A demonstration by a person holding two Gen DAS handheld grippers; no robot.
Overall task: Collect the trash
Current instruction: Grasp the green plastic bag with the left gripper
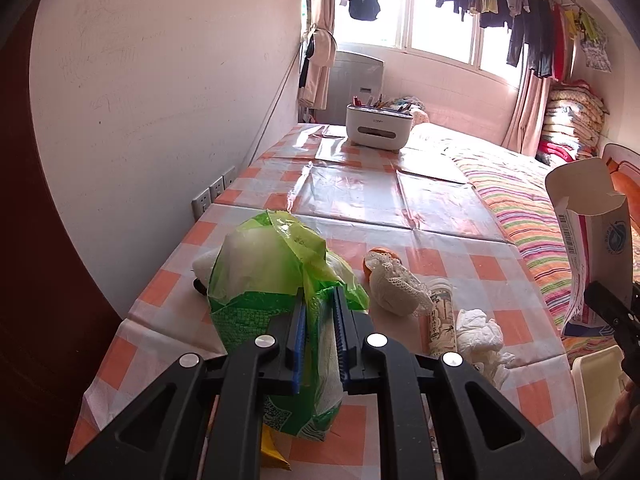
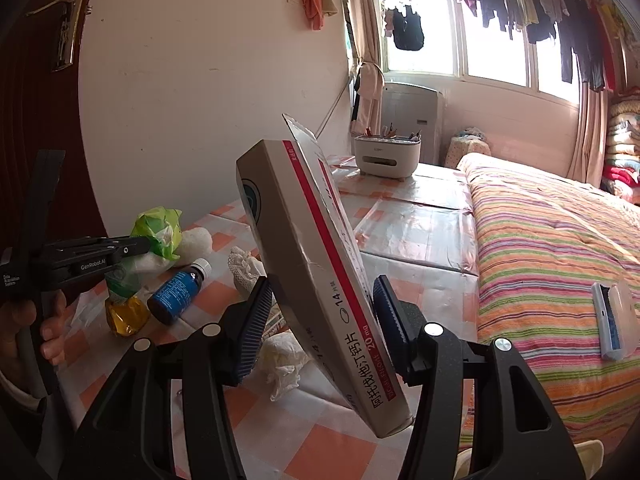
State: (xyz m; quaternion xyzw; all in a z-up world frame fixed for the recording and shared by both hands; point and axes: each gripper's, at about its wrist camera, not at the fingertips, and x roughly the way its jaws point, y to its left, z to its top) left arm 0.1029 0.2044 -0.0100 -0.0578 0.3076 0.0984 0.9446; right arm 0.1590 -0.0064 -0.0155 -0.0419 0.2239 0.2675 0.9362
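Observation:
My left gripper (image 1: 320, 298) is shut on a green plastic bag (image 1: 268, 268) stuffed with white wrapping, pinching its crumpled top over the checked table (image 1: 400, 208). In the right wrist view the left gripper (image 2: 136, 246) reaches in from the left with the green bag (image 2: 158, 226) at its tip. My right gripper (image 2: 322, 292) is shut on a long white medicine box (image 2: 308, 240) with a red stripe, tilted with its open flap upward. The same box (image 1: 592, 240) and right gripper (image 1: 612, 312) show at the right edge of the left wrist view.
On the table lie a blue-labelled brown bottle (image 2: 178, 292), a yellow packet (image 2: 126, 316), crumpled tissue (image 1: 480, 332), a paper tube (image 1: 442, 316), a lace cloth (image 1: 396, 284) and orange peel (image 1: 380, 258). A white organiser (image 1: 376, 126) stands far back. A striped bed (image 2: 560, 240) lies right.

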